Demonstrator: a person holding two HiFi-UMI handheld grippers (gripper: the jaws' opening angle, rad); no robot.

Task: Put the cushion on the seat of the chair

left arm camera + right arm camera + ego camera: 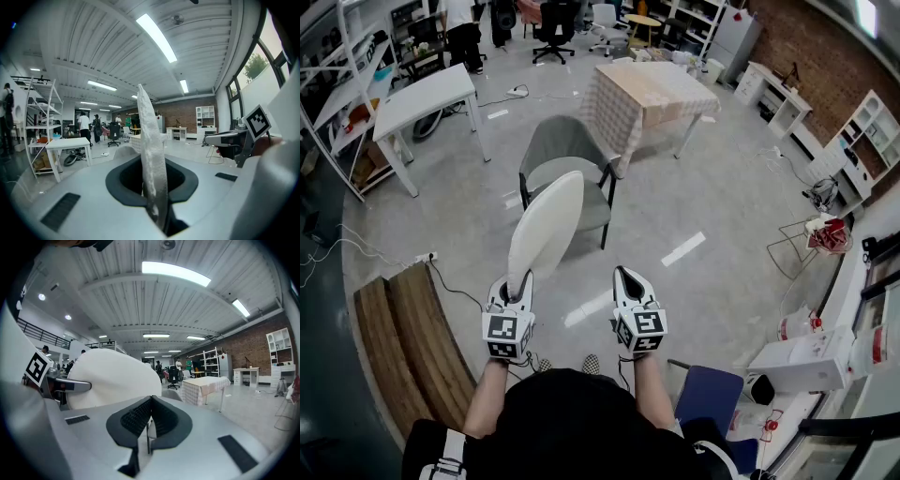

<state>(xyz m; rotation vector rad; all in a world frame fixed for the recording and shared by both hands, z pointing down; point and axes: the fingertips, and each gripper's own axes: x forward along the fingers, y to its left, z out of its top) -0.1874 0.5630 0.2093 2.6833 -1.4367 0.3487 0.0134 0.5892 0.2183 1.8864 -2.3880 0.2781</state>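
A white oval cushion [546, 225] stands on edge in the air, its lower end pinched in my left gripper [518, 281]. In the left gripper view the cushion [147, 122] shows edge-on and rises straight up from between the jaws of the left gripper [153, 187]. The grey chair [567, 169] stands on the floor just beyond the cushion, with its seat partly hidden behind it. My right gripper [624, 274] hovers to the right of the cushion, shut and holding nothing. From the right gripper view, the right gripper [149, 401] has the cushion [112, 376] broadside at its left.
A table with a checkered cloth [647, 94] stands behind the chair, and a white table [427, 94] is at the far left. A wooden bench [403, 337] lies at my lower left. A blue stool [712, 394] and white boxes [802, 361] are at my right.
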